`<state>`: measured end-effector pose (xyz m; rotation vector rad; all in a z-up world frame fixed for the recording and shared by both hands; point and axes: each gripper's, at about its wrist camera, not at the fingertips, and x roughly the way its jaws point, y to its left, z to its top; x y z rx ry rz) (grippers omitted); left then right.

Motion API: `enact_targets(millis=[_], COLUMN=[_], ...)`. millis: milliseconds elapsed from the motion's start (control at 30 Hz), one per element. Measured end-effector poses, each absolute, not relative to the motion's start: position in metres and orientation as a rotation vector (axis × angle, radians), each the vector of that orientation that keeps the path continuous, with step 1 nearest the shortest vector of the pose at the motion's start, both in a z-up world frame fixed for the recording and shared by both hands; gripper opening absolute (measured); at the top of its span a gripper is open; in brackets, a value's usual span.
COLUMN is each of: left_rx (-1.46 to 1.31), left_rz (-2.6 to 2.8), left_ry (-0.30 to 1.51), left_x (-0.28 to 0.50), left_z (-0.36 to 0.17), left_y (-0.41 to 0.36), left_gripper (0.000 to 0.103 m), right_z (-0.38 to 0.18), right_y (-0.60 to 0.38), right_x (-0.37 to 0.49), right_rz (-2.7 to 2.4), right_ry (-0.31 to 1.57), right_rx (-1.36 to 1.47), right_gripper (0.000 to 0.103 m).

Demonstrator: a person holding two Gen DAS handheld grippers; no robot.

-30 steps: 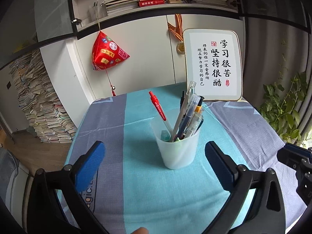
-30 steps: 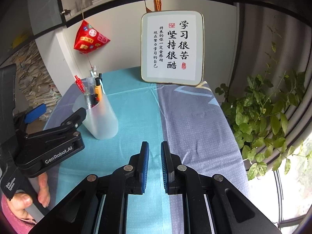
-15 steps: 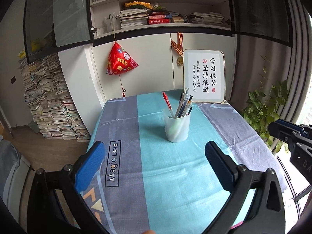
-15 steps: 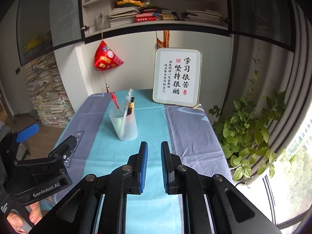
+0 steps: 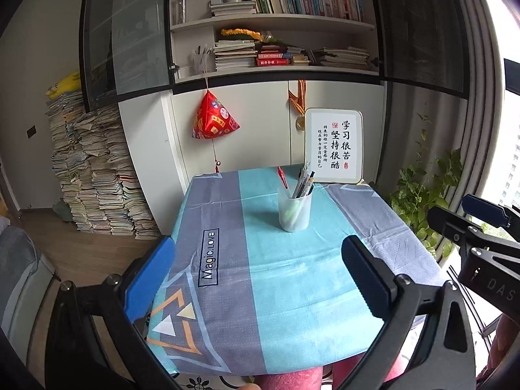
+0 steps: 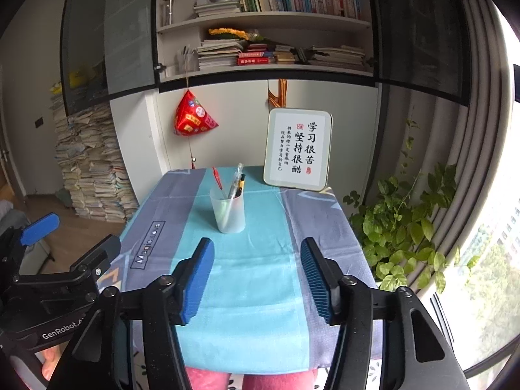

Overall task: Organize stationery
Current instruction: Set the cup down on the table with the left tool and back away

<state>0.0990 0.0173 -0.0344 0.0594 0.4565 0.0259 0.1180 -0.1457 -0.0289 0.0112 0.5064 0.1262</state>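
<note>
Pens [image 5: 300, 183] stand bunched in a translucent frosted plastic cup [image 5: 294, 213] on the far middle of the worktop [image 5: 276, 276]; one red pen [image 6: 217, 177] leans apart. The cloth, woven in grey and turquoise bands, reads "Magic.LOVE". A rounded white board [image 6: 298, 149] behind bears black brush calligraphy and red seals. Left hand-held gripper [image 5: 260, 279]: spread wide, empty, marked "GenRobot.AI". Right hand-held gripper [image 6: 256, 276]: jaws just opening, ribbed blue pads [image 6: 314, 276] apart, nothing between.

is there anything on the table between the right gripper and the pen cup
Nothing visible. Between the right gripper, its jaws just opened and empty, and the pen cup lies only bare tablecloth. The left gripper sits off to the side.
</note>
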Motion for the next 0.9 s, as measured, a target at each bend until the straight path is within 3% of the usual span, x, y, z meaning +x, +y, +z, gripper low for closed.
enact_targets(millis=[200, 900], left_rx=[0.023, 0.028], left_rz=[0.019, 0.002], left_ry=[0.395, 0.357], left_x=[0.074, 0.054], left_z=[-0.018, -0.005], left_y=[0.025, 0.022], left_gripper=[0.102, 0.102], right_z=[-0.012, 0.001], right_y=[-0.148, -0.147], right_x=[0.095, 0.072], right_rz=[0.128, 0.139], right_ry=[0.440, 0.388], right_rx=[0.023, 0.007], right_gripper=[0.069, 0.069])
